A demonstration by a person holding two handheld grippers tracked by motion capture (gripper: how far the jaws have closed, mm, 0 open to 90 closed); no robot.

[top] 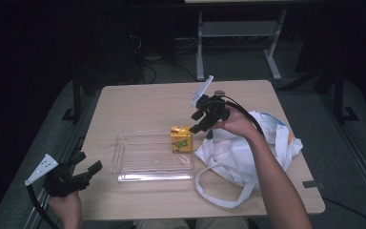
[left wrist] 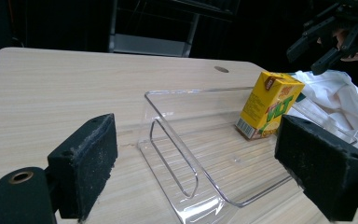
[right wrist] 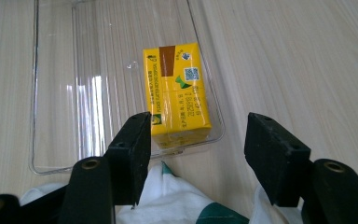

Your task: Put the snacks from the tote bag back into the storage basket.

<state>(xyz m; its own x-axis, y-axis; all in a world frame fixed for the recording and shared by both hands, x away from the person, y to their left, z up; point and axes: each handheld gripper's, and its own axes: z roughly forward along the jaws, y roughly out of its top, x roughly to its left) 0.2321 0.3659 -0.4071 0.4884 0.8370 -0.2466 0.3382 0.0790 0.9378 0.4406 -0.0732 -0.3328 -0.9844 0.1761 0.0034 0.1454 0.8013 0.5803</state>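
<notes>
Juice carton (top: 181,139) at tray (top: 138,171) corner, both tongs open, empty, right tongs (top: 201,121) above

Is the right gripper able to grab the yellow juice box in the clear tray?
Probably yes. The right gripper hangs open just above the yellow juice box, which stands upright in a corner of the clear tray. Nothing lies between them; the white bag sits beside the tray.
</notes>
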